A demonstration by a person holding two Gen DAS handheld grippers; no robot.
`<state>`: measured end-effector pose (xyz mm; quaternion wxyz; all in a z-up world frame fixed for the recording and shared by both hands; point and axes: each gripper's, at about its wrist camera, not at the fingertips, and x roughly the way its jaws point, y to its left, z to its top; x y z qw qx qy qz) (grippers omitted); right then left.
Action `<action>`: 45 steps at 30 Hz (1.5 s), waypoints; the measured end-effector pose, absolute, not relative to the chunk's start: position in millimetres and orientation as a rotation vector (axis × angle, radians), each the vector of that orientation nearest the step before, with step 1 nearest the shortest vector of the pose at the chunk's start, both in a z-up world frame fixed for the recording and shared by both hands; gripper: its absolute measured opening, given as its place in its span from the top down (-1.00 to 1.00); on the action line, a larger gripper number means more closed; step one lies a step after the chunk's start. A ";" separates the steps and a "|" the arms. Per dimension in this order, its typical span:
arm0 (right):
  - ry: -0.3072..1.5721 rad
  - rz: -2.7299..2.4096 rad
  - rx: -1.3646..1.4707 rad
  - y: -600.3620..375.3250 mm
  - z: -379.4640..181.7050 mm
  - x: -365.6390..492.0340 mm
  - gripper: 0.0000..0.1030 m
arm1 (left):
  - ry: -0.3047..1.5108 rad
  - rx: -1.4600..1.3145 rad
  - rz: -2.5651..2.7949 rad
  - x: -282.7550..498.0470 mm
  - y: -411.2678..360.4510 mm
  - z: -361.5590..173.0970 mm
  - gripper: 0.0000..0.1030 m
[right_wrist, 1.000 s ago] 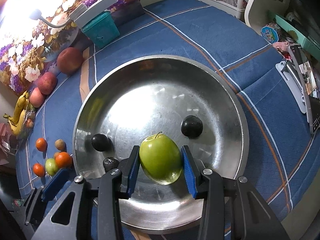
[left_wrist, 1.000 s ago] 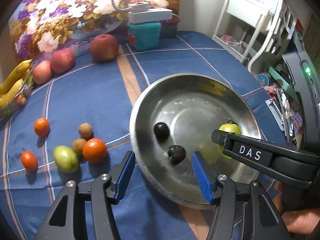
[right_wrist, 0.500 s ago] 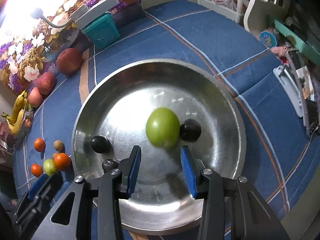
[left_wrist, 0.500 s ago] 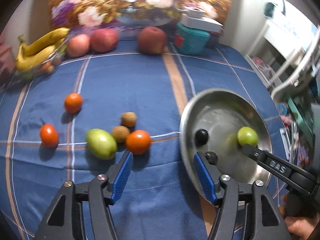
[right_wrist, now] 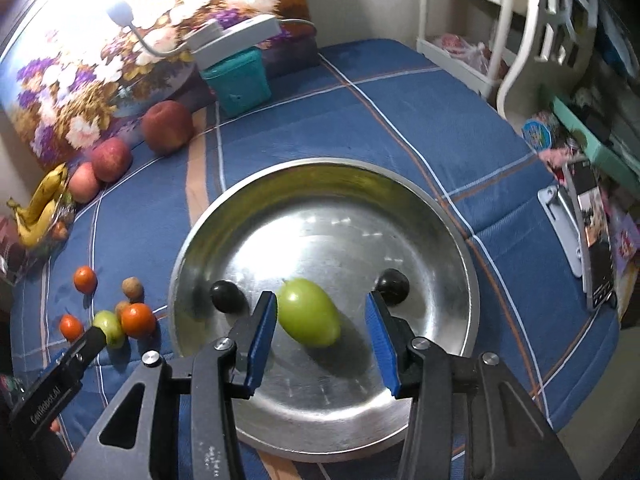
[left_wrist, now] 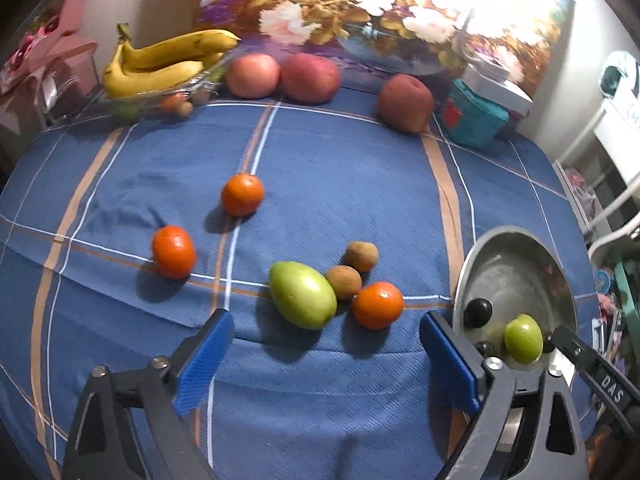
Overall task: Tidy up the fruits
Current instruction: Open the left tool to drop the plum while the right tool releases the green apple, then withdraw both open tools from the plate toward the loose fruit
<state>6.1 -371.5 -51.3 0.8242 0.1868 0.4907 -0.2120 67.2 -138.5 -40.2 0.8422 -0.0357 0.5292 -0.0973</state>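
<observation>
A green fruit [right_wrist: 308, 312] lies loose in the steel pan [right_wrist: 320, 168] beside two dark plums [right_wrist: 228, 296]. My right gripper [right_wrist: 320, 320] hovers just above it, and its jaws are opening without touching the fruit. On the blue cloth left of the pan, a second green fruit [left_wrist: 302, 300] sits next to an orange [left_wrist: 377, 305] and two small brown fruits [left_wrist: 344, 282]. My left gripper [left_wrist: 324, 356] stands just short of that green fruit, its jaws opening wide with nothing between them. Two more oranges [left_wrist: 242, 194] lie farther left.
Bananas [left_wrist: 160, 60] in a clear tray and three red apples [left_wrist: 310, 78] line the back of the cloth, near a teal box [left_wrist: 476, 120]. A white shelf [right_wrist: 520, 40] and clutter stand off the table's right edge.
My right gripper let go of the green fruit, which now rests in the pan. My left gripper swung left from the pan to the loose fruits and its jaws widened.
</observation>
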 end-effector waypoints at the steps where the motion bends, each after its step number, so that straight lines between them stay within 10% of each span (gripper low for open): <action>1: 1.043 -0.441 0.389 -368.2 -50.6 7.5 0.09 | 1.112 -0.077 -0.199 67.2 -137.3 -39.4 -0.89; 18: 1.059 -0.398 0.362 -352.2 -49.6 14.2 0.09 | 1.106 -0.089 -0.147 69.5 -127.5 -40.8 -1.00; 22: 1.058 -0.395 0.357 -351.3 -51.8 15.7 -0.50 | 1.100 -0.070 -0.116 69.8 -125.2 -41.8 -1.00; 30: 1.067 -0.404 0.329 -349.3 -56.8 16.4 -0.54 | 1.084 -0.051 -0.079 71.8 -121.7 -41.1 -1.00; 33: 1.052 -0.412 0.338 -350.0 -56.3 15.9 -0.94 | 1.077 -0.038 -0.060 72.1 -119.9 -41.2 -1.00; 45: 1.006 -0.337 0.389 -336.7 -54.4 16.6 -0.96 | 1.016 0.043 -0.048 74.8 -118.9 -27.4 -1.00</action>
